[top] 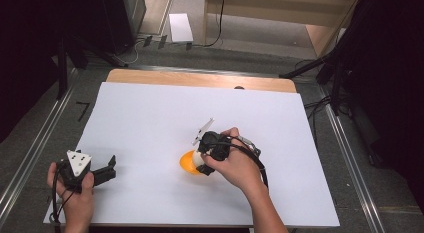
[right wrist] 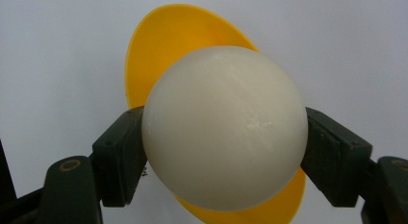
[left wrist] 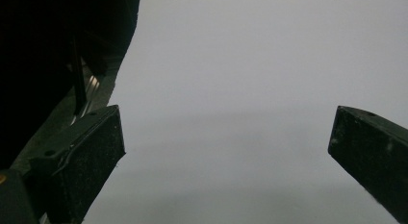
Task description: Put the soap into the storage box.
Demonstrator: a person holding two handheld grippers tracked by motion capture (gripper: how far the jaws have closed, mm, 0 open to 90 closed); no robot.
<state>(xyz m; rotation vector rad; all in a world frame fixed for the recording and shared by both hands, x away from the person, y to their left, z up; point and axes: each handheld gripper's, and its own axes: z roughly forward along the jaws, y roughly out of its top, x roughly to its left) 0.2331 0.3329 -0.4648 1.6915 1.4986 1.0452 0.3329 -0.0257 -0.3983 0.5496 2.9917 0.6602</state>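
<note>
**White ball clamped over a yellow dish, left jaws wide and empty**

Nearest the person, at the front-left corner of the surface, the left hand held the left hand-held gripper low over the white sheet, its grey three-cornered plate facing up. In the left gripper view its two black jaws stood far apart, with nothing but bare white sheet between them and a dark strip of floor beyond the sheet's edge on that view's left.

Farther in, near the middle of the surface, the right hand gripped the right hand-held gripper, a black cable looping back over the wrist. The right gripper view showed its jaws closed against a smooth white ball, one black pad pressed to each side at about the ball's widest part. Directly behind the ball lay a yellow dish, its rim showing above and below the ball; whether ball and dish touched could not be told. In the high view the yellow dish sat on the sheet just beside the hand, with the ball at its edge under the gripper's front.

Beyond the sheet ran the bare wooden back edge of the surface, then grey floor with cables and dark stands at either side.
</note>
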